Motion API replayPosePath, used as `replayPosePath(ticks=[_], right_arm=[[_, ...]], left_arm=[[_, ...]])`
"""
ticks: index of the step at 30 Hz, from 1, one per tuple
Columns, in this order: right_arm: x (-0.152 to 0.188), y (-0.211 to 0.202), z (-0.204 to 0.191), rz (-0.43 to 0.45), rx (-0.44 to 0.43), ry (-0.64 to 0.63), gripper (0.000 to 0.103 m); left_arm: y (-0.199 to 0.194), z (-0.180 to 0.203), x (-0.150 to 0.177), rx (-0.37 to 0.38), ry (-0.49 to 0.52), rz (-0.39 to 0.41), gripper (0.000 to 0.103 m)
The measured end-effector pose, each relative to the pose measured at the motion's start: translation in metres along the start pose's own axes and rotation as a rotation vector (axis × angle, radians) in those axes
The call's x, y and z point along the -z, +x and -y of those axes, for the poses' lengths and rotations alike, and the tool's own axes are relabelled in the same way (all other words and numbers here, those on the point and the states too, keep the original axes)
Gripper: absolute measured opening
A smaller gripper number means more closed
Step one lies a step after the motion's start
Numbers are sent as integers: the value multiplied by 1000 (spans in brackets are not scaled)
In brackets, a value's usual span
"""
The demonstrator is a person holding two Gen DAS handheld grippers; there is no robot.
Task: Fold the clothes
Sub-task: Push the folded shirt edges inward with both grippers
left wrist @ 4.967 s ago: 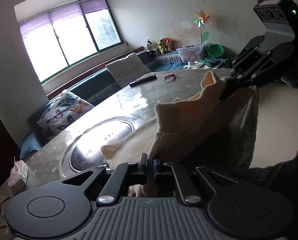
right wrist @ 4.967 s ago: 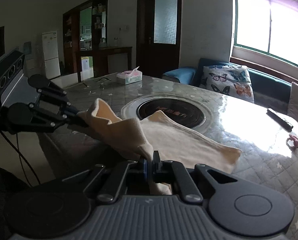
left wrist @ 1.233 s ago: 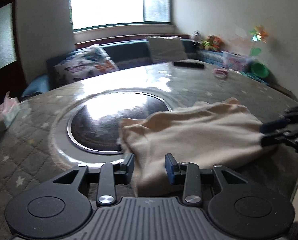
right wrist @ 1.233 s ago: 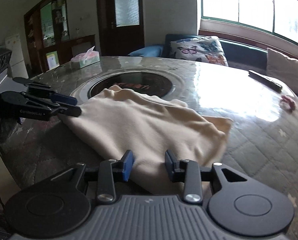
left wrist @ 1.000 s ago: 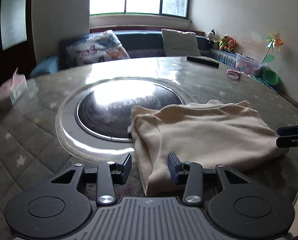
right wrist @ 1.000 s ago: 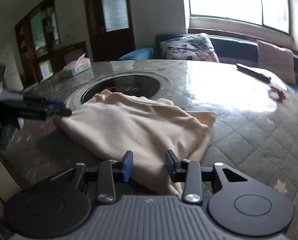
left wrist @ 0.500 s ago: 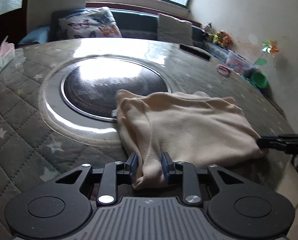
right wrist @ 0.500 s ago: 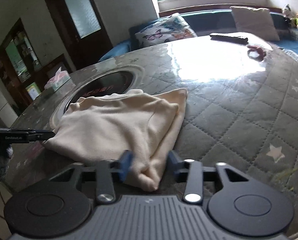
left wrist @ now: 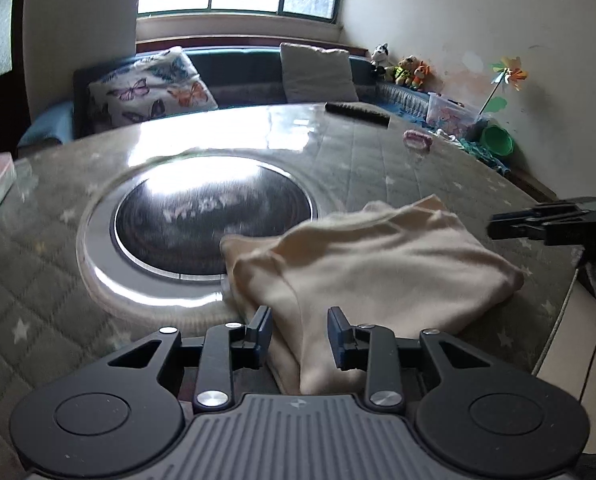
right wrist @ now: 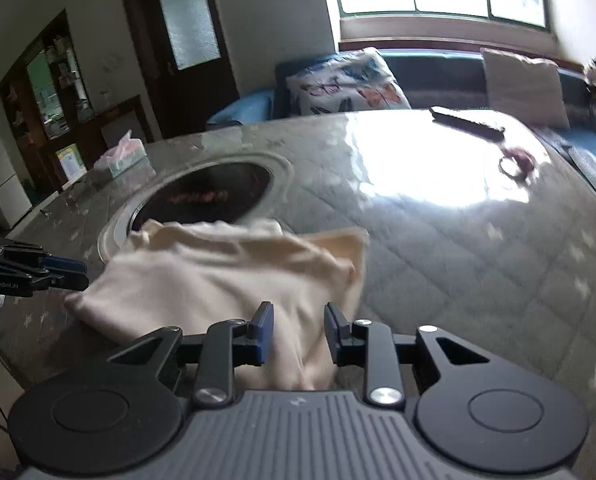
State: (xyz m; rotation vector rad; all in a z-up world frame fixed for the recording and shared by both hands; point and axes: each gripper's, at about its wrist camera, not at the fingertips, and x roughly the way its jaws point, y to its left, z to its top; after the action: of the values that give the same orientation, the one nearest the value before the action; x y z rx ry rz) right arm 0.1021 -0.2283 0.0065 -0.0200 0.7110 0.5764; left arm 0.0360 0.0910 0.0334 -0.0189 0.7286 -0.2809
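Cream garment [left wrist: 378, 264], folded, lies on the quilted table [left wrist: 50, 300] beside the round inset, a near corner inside each gripper's parted jaws (left gripper [left wrist: 298, 330], right gripper [right wrist: 297, 330]); uneven pinches risk dragging layers askew.
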Motion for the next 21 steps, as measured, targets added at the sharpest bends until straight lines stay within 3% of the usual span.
replayPosePath(ticks=[11,21], right_arm=[[-33,65,-14,-26,-12,-42,21],[-34,97,-11,-84,47,-32,18]], left_arm=[[55,18,-41,74,35,-12,29],[113,19,-63,66,38,-80,27]])
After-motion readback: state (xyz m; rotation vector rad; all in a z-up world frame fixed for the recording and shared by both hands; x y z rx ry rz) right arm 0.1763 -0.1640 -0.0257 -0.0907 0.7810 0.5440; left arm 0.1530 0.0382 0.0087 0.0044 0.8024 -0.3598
